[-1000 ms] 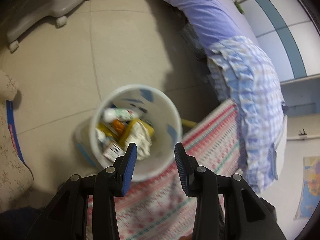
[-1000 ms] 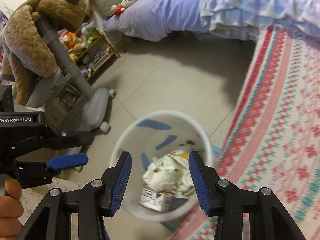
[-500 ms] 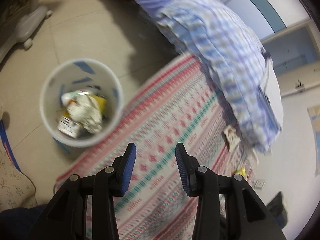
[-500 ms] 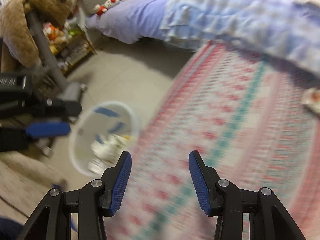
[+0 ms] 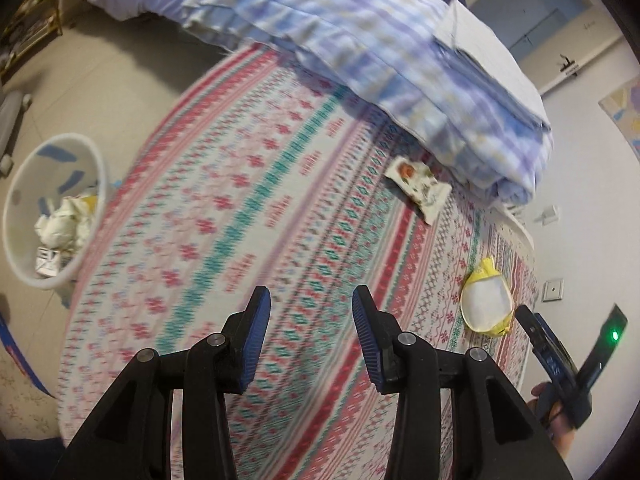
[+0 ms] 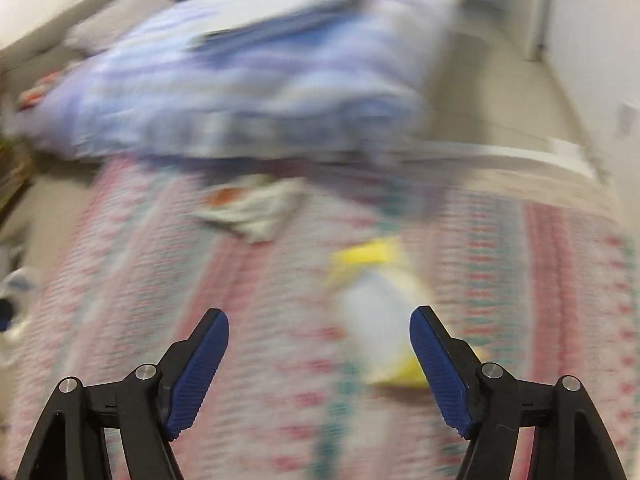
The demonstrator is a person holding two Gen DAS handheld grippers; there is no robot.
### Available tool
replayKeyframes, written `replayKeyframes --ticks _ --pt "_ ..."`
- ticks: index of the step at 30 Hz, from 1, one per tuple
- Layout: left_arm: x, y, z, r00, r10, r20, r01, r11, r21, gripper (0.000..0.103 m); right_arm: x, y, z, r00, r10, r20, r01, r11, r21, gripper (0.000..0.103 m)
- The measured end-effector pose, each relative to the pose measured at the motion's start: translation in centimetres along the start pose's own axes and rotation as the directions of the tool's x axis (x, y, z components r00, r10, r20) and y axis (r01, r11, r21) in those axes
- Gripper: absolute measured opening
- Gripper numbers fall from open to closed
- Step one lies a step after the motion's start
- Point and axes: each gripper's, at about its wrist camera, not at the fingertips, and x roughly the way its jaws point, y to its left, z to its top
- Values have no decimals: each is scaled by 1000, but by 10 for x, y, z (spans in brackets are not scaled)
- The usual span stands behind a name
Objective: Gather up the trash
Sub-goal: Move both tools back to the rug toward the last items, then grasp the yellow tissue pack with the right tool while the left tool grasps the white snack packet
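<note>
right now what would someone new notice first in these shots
Probably the bright patterned rug filling the floor beside the bed, with two pieces of litter on it: a yellow and white wrapper near its far right end and a flowered packet by the hanging checked blanket. At the left sits a white bin already holding trash.

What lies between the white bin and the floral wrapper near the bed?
Only bare patterned rug, in the left wrist view. The white bin stands off its left edge; the floral wrapper lies at its far side, with nothing between them.
</note>
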Motion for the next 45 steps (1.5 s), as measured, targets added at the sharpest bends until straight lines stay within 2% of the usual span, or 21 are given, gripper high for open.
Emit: replayKeyframes --ticks 2,5,8,10,13,15,18,22,23,27,28,29,30,32,34,37,43,45 --pt "12 -15 0 999 -26 -22 26 999 19 45 17 -19 2 999 9 -48 -7 1000 26 79" --pt "32 -43 4 997 -62 -56 64 997 38 45 33 -26 4 996 33 -79 -32 999 17 79" --pt "53 -73 17 997 -76 -31 78 994 79 46 38 -21 0 998 -20 -59 16 998 -59 79" --pt "73 -89 32 996 -84 -15 85 994 63 46 47 -19 -4 997 -16 -78 9 996 -92 79" --pt "101 -101 57 990 -138 -10 138 990 14 46 56 -17 -9 993 -14 -115 1 993 -115 77" --pt "122 -101 73 988 -153 -6 152 987 -49 46 56 -17 -7 993 6 -119 -19 994 -111 66" --pt "147 -99 86 981 -191 -17 187 973 -138 46 52 -18 -5 989 84 -121 -94 993 -77 49" --pt "173 -94 87 971 -236 -46 219 949 -228 46 58 -9 -7 985 82 -150 -99 989 -112 40" --pt "172 -96 88 971 -239 -16 230 948 -221 46 58 -8 -7 984 83 -155 -101 988 -113 34" --pt "174 -103 93 979 -204 21 204 957 -204 45 55 -10 -5 986 93 -139 -108 989 -99 33" --pt "176 -104 95 979 -200 28 202 957 -209 42 54 -9 -5 987 93 -135 -107 989 -100 33" --pt "177 -105 96 981 -191 37 194 957 -217 21 54 -8 -5 987 89 -131 -103 989 -105 33" --pt "179 -106 97 982 -188 35 191 958 -214 8 54 -7 -5 987 87 -133 -101 989 -106 33" --pt "184 -107 99 984 -178 30 181 962 -204 7 57 -7 -5 986 84 -141 -99 990 -104 33" --pt "182 -107 98 981 -183 60 192 963 -189 6 60 -7 -4 986 83 -146 -98 990 -99 33" --pt "168 -96 90 977 -196 79 207 962 -176 4 62 -10 -3 985 92 -146 -106 991 -86 33" --pt "111 -84 72 971 -214 110 224 971 -87 3 61 -17 -1 981 132 -142 -140 989 -50 34" --pt "90 -79 67 974 -192 117 198 979 -42 3 58 -20 2 981 146 -129 -151 988 -33 35"
